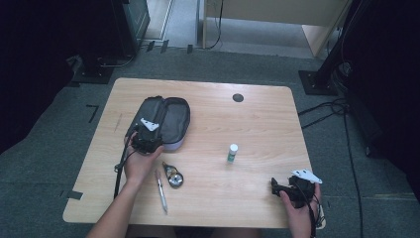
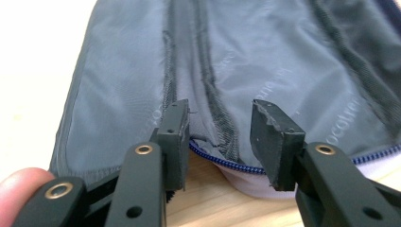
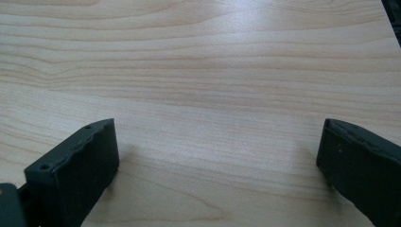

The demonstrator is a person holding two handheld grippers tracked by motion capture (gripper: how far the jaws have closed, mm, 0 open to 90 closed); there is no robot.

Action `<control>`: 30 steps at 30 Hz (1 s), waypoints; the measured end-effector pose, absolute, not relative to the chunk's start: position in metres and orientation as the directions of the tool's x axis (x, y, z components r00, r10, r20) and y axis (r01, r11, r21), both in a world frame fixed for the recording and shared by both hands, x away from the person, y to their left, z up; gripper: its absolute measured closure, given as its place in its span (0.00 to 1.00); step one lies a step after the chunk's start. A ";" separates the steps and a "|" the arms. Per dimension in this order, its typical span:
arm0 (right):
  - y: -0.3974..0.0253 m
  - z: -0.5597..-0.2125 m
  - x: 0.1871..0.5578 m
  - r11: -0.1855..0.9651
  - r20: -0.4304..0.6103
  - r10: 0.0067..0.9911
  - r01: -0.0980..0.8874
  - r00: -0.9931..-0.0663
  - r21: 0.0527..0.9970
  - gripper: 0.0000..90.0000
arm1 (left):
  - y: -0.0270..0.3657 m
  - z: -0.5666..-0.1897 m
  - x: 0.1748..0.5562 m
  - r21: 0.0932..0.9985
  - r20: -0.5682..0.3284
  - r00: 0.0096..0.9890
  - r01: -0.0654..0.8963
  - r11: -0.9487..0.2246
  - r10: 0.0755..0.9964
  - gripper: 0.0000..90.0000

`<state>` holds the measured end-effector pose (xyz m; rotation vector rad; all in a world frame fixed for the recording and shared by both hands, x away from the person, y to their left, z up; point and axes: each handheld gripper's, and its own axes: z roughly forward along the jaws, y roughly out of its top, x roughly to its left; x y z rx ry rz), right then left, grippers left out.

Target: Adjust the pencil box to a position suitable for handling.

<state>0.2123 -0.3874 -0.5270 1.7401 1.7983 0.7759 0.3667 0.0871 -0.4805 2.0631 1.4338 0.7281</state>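
From above, the open grey pencil case [image 1: 163, 121] lies left of centre on the bench [image 1: 257, 124]. The left tool [image 2: 220, 130], jaws parted, straddles the case's near zipper edge. The right tool [image 3: 217, 156], spread wide, rests over bare wood near the bench's front right corner.

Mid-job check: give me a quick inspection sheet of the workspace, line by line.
Surface: wooden table, round dark grommet.
Job's things: grey pencil case, unzipped, lying open.
Clutter: pen, correction-tape dispenser, small white-capped bottle, upright.
Grippers: left gripper open at the case's near edge; right gripper open over bare wood.
Cables: black leads on the floor.
Surroundings: grey carpet, dark stand bases.
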 end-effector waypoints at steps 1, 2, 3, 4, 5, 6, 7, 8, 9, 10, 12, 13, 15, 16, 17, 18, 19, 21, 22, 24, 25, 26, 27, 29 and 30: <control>-0.388 -0.527 0.212 0.015 0.024 0.999 0.704 -0.045 0.710 0.00 | 0.092 -0.482 0.367 0.680 0.141 0.286 0.668 -0.303 0.948 0.63; -0.387 -0.527 0.212 0.013 0.025 0.999 0.704 -0.044 0.711 0.00 | 0.097 -0.482 0.367 0.678 0.141 0.279 0.672 -0.298 0.950 0.63; -0.388 -0.527 0.212 0.015 0.024 0.999 0.704 -0.045 0.710 0.00 | 0.102 -0.483 0.368 0.679 0.135 0.269 0.676 -0.287 0.954 0.62; -0.387 -0.527 0.212 0.012 0.025 0.999 0.704 -0.043 0.711 0.00 | 0.106 -0.483 0.368 0.681 0.125 0.261 0.679 -0.274 0.957 0.62; -0.387 -0.527 0.212 0.012 0.025 0.999 0.704 -0.043 0.711 0.00 | 0.110 -0.483 0.369 0.682 0.127 0.253 0.680 -0.269 0.959 0.61; -0.387 -0.527 0.212 0.013 0.025 0.999 0.704 -0.043 0.710 0.00 | 0.114 -0.482 0.369 0.680 0.129 0.247 0.682 -0.267 0.960 0.61; -0.388 -0.527 0.212 0.015 0.024 0.999 0.704 -0.045 0.710 0.00 | 0.118 -0.481 0.370 0.683 0.123 0.232 0.686 -0.251 0.965 0.60; -0.387 -0.527 0.212 0.013 0.025 0.999 0.704 -0.043 0.710 0.00 | 0.121 -0.480 0.370 0.681 0.118 0.219 0.692 -0.240 0.969 0.59; -0.388 -0.527 0.212 0.014 0.024 0.999 0.704 -0.045 0.710 0.00 | 0.125 -0.479 0.368 0.686 0.106 0.186 0.697 -0.207 0.977 0.57; -0.387 -0.527 0.212 0.013 0.025 0.999 0.704 -0.043 0.710 0.00 | 0.127 -0.477 0.367 0.690 0.091 0.173 0.699 -0.187 0.981 0.55; -0.387 -0.527 0.212 0.013 0.025 0.999 0.704 -0.044 0.710 0.00 | 0.132 -0.474 0.361 0.703 0.046 0.147 0.698 -0.136 0.988 0.50; -0.387 -0.527 0.212 0.012 0.025 0.999 0.704 -0.043 0.710 0.00 | 0.134 -0.471 0.358 0.712 0.026 0.129 0.694 -0.109 0.991 0.48; -0.387 -0.527 0.212 0.013 0.025 0.999 0.704 -0.044 0.710 0.00 | 0.139 -0.469 0.351 0.722 -0.028 0.080 0.691 -0.035 0.996 0.43; -0.388 -0.527 0.212 0.015 0.024 0.999 0.704 -0.045 0.710 0.00 | 0.142 -0.469 0.349 0.722 -0.055 0.055 0.692 0.002 0.997 0.40; -0.387 -0.527 0.212 0.013 0.025 0.999 0.704 -0.043 0.711 0.00 | 0.144 -0.469 0.347 0.717 -0.088 0.038 0.697 0.037 0.995 0.39; -0.387 -0.527 0.212 0.013 0.025 0.999 0.704 -0.043 0.711 0.00 | 0.146 -0.471 0.347 0.705 -0.109 0.020 0.707 0.062 0.994 0.37; -0.388 -0.527 0.212 0.015 0.024 0.999 0.704 -0.045 0.710 0.00 | 0.146 -0.472 0.348 0.692 -0.117 0.013 0.718 0.072 0.993 0.35; -0.387 -0.527 0.212 0.013 0.025 0.999 0.704 -0.044 0.710 0.00 | 0.145 -0.475 0.351 0.667 -0.154 -0.006 0.737 0.109 0.988 0.34; -0.388 -0.527 0.212 0.014 0.024 0.999 0.704 -0.045 0.710 0.00 | 0.145 -0.476 0.353 0.654 -0.179 -0.017 0.744 0.132 0.984 0.33; -0.387 -0.527 0.212 0.013 0.025 0.999 0.704 -0.043 0.710 0.00 | 0.143 -0.476 0.356 0.646 -0.217 -0.027 0.746 0.164 0.976 0.32; -0.388 -0.527 0.212 0.015 0.024 0.999 0.704 -0.045 0.710 0.00 | 0.142 -0.477 0.358 0.636 -0.218 -0.035 0.753 0.169 0.975 0.32; -0.387 -0.527 0.212 0.013 0.025 0.999 0.704 -0.043 0.711 0.00 | 0.140 -0.478 0.361 0.633 -0.207 -0.049 0.754 0.172 0.977 0.32; -0.387 -0.527 0.212 0.013 0.025 0.999 0.703 -0.044 0.711 0.00 | 0.139 -0.480 0.364 0.629 -0.201 -0.063 0.757 0.178 0.978 0.32; -0.387 -0.527 0.212 0.013 0.025 0.999 0.704 -0.044 0.710 0.00 | 0.138 -0.483 0.366 0.612 -0.189 -0.064 0.772 0.169 0.980 0.34; -0.387 -0.527 0.212 0.013 0.025 0.999 0.704 -0.043 0.711 0.00 | 0.137 -0.484 0.367 0.611 -0.167 -0.067 0.776 0.156 0.984 0.36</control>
